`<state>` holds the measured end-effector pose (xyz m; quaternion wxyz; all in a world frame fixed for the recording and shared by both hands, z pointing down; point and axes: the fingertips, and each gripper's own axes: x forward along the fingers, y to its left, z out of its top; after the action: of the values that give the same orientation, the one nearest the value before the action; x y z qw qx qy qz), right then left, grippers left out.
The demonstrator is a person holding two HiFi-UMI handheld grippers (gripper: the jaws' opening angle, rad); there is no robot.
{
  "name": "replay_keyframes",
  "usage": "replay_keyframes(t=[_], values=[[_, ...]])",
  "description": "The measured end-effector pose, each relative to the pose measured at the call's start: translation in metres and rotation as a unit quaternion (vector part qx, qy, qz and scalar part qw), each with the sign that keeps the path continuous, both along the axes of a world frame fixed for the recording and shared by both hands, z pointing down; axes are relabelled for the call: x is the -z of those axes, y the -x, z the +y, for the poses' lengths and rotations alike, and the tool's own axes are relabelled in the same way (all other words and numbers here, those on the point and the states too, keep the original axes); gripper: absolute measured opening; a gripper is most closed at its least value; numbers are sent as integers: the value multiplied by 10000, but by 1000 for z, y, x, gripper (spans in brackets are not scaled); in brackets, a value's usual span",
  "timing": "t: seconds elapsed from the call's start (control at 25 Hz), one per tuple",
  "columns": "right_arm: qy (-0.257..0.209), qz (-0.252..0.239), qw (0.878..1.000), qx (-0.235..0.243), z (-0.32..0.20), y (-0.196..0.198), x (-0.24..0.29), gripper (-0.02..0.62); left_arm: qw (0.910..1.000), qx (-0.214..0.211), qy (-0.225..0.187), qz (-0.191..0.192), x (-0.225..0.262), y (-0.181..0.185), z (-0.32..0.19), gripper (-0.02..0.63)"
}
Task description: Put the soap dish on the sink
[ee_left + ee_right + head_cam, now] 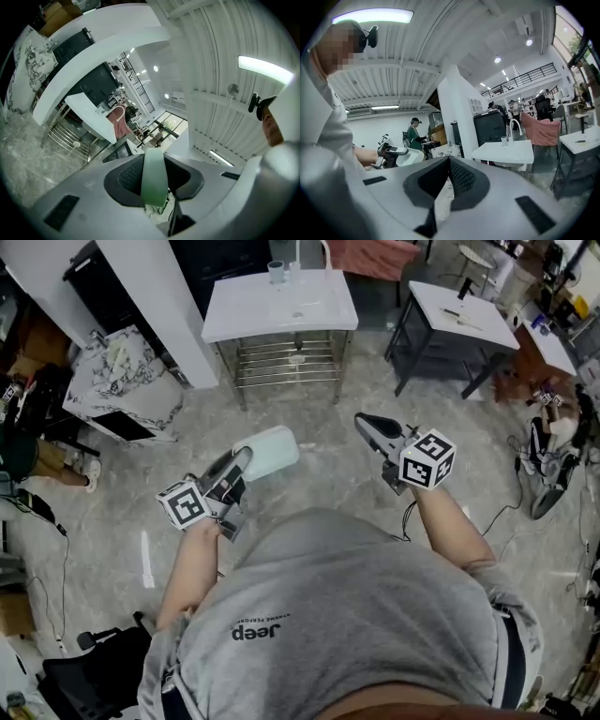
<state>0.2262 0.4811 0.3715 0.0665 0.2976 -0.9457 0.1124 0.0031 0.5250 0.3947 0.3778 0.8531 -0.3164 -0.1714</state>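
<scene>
Left gripper (242, 461): jaws clamped on pale green soap dish (274, 450), edgewise between them. Right gripper (367, 424): jaws together, nothing between.

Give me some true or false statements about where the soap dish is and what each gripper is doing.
1. The left gripper grips the soap dish. True.
2. The soap dish lies on the sink. False: it is held above the floor, short of the sink.
3. The right gripper holds a cup. False: its jaws are together with nothing between them.
4. A cup stands at the sink's far edge. True.
</scene>
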Motion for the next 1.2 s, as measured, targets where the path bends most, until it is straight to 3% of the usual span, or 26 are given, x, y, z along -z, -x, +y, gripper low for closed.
replay_keyframes(t=[0.4, 0.64, 0.92, 1.2], values=[[-97, 54, 9998, 192, 5, -45, 5, 54, 9999, 13, 45, 89, -3, -57, 0, 103], [-63, 21, 9998, 170, -2, -59, 4, 54, 9997, -73, 147, 164, -8, -71, -13, 103], [26, 142, 9999, 58, -36, -51, -8, 54, 9994, -225, 137, 212, -18, -64, -59, 103], [-44, 254, 9997, -58, -118, 1, -12, 54, 9982, -389, 151, 421, -31, -12, -150, 103]])
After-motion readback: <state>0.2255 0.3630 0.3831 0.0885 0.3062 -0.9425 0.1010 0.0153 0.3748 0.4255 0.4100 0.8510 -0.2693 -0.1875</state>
